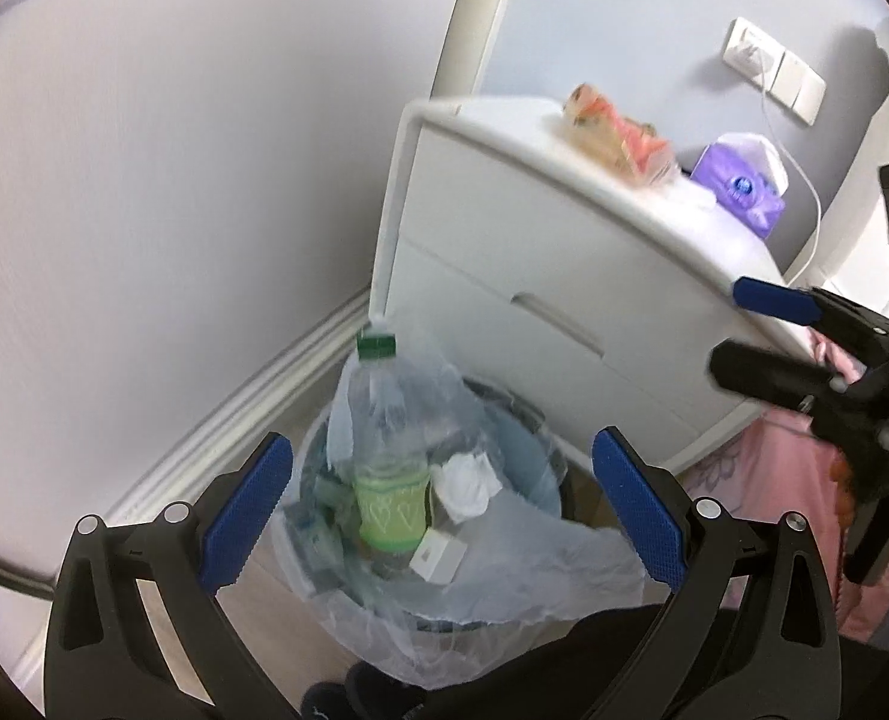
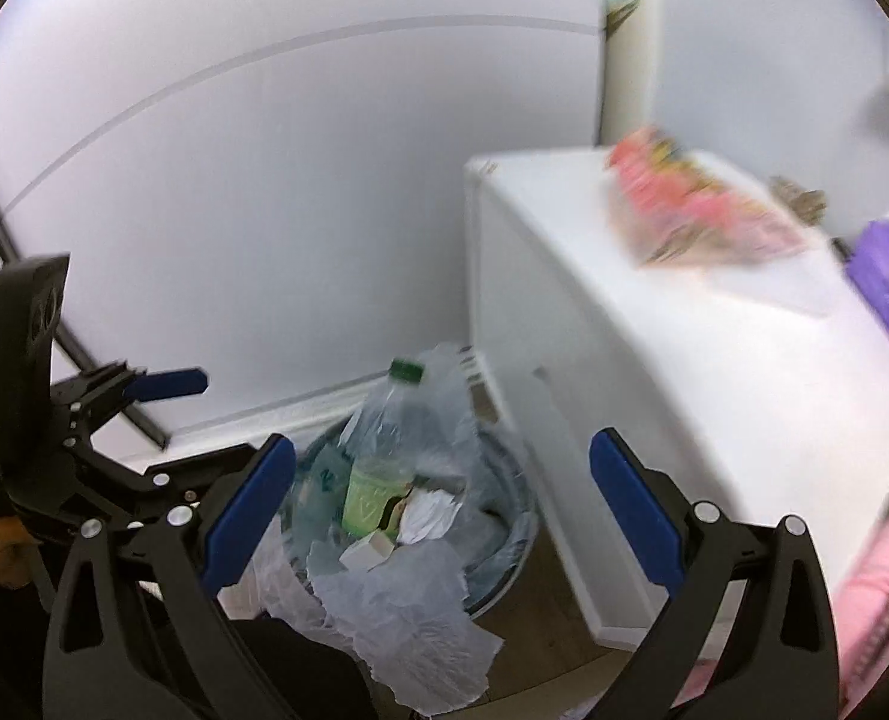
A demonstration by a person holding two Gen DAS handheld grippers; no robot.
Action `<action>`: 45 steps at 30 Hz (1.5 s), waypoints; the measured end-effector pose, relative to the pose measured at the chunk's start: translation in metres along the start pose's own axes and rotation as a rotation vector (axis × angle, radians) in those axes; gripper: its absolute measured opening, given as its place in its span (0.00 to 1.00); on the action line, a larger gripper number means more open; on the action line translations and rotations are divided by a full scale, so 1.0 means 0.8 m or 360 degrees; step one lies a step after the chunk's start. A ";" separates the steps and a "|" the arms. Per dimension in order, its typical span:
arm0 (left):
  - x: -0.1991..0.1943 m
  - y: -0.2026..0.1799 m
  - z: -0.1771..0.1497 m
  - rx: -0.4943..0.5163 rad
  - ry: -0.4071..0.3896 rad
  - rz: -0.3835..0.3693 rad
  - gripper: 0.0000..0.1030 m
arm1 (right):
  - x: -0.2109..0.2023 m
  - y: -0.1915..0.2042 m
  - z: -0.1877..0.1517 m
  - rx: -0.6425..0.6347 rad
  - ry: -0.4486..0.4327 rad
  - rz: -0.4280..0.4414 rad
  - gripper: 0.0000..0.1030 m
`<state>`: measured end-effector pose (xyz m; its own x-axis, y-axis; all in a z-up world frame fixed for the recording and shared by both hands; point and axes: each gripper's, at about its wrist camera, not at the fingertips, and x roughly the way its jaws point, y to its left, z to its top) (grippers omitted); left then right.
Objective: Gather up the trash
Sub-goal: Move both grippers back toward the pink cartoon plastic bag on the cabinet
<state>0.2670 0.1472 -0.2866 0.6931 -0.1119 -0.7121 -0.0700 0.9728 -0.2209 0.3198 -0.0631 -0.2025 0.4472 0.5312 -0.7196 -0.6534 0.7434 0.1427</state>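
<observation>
While both tools hang above the floor w/ nothing between their pads, the left gripper [image 1: 441, 513] and right gripper [image 2: 441, 513] stand spread wide. Below them the trash bin [image 1: 540, 456] w/ clear liner bag [image 1: 570, 564] sits beside a white nightstand [image 1: 534, 276]; inside: plastic bottle [image 1: 384, 456] w/ green cap, crumpled paper [image 1: 465, 483], small white box [image 1: 438, 555]. On the nightstand: snack wrapper [image 1: 615, 132], purple tissue pack [image 1: 738, 186].

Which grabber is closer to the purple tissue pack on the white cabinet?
Right. The right gripper hangs by the cabinet edge, just below the purple tissue pack. The left gripper hangs above the trash bin, farther away.
</observation>
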 end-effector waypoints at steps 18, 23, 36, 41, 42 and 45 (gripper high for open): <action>-0.120 -0.093 0.052 0.0175 -0.0267 -0.0053 0.94 | -0.158 -0.051 0.020 0.0254 -0.0266 -0.0247 0.93; -0.149 -0.114 0.061 0.0199 -0.0344 -0.0067 0.94 | -0.193 -0.046 0.018 0.0265 -0.0321 -0.0306 0.93; -0.232 -0.148 0.074 0.0259 -0.0515 -0.0058 0.94 | -0.265 -0.024 0.013 0.0221 -0.0470 -0.0446 0.93; -0.255 -0.159 0.081 0.0276 -0.0551 -0.0047 0.94 | -0.280 -0.029 0.010 0.0253 -0.0475 -0.0470 0.93; -0.257 -0.161 0.081 0.0278 -0.0556 -0.0048 0.94 | -0.281 -0.029 0.009 0.0248 -0.0474 -0.0480 0.93; -0.268 -0.169 0.084 0.0294 -0.0578 -0.0049 0.94 | -0.280 -0.028 0.007 0.0209 -0.0442 -0.0539 0.93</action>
<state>0.1759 0.0535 -0.0595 0.9036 -0.0948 -0.4178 0.0619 0.9939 -0.0916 0.2378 -0.1966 -0.0406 0.7808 0.3251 -0.5335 -0.3676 0.9296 0.0286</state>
